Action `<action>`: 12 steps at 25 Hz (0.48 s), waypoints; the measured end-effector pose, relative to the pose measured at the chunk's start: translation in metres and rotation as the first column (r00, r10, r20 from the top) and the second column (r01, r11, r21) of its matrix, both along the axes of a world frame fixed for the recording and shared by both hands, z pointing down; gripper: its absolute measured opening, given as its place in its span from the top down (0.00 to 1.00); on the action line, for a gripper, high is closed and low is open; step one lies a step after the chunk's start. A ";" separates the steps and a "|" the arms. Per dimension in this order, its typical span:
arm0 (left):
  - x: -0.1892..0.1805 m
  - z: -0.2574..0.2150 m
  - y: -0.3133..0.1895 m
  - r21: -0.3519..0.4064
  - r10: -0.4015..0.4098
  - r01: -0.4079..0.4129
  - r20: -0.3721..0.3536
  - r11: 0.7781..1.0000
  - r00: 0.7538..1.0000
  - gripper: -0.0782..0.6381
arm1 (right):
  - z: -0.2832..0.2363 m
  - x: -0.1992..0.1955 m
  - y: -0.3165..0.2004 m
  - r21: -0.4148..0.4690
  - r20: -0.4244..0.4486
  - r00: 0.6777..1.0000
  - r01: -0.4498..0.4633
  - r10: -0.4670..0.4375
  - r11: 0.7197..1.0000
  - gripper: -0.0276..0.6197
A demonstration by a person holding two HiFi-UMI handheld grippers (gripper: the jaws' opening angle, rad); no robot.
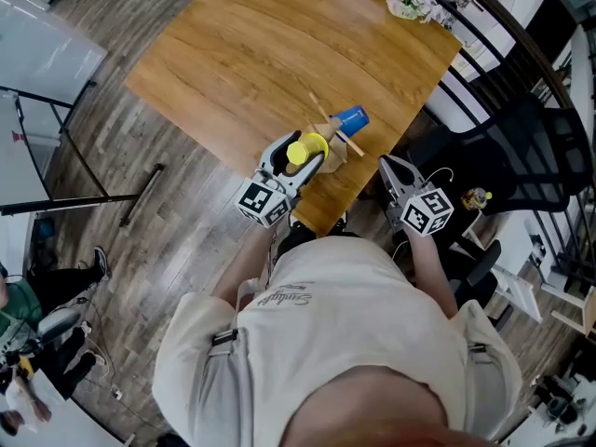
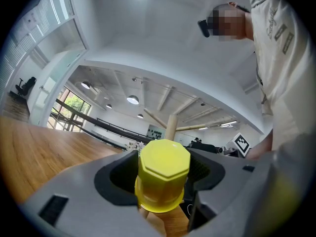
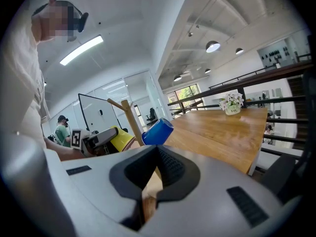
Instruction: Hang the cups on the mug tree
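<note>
Closest to the lens is the person's pale shirt (image 1: 345, 343). Left gripper (image 1: 312, 159): jaws clamped on a yellow cup (image 2: 163, 174), held just beside the wooden mug tree (image 1: 328, 124) near the table (image 1: 270, 54) edge; contact between the cup and a peg cannot be determined. Blue cup (image 1: 350, 119): hanging tilted on a peg of the mug tree. Right gripper (image 1: 386, 164): jaws fully together with nothing between them, positioned off the table edge, apart from the tree.
</note>
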State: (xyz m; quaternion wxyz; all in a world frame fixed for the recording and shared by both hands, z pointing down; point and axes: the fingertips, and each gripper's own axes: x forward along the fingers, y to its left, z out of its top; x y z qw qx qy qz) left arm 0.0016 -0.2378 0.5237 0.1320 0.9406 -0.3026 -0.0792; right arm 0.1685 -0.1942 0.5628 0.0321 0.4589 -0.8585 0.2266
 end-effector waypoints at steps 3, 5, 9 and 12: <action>0.001 0.007 0.001 -0.017 0.010 -0.010 0.010 1.000 1.000 0.49 | 0.003 0.000 -0.001 -0.005 0.003 1.000 -0.003 0.003 1.000 0.97; 0.002 0.012 0.002 -0.026 0.019 -0.019 0.020 0.999 1.000 0.49 | 0.003 -0.002 0.000 -0.008 0.002 1.000 0.002 -0.002 1.000 0.97; 0.002 0.022 0.007 -0.064 0.032 -0.030 0.028 0.998 0.999 0.49 | -0.001 -0.008 0.001 -0.008 0.006 1.000 0.013 -0.013 1.000 0.97; 0.001 0.024 0.009 -0.079 0.029 -0.028 0.010 0.996 1.000 0.49 | -0.002 -0.010 0.005 -0.002 0.003 1.000 0.020 -0.020 1.000 0.97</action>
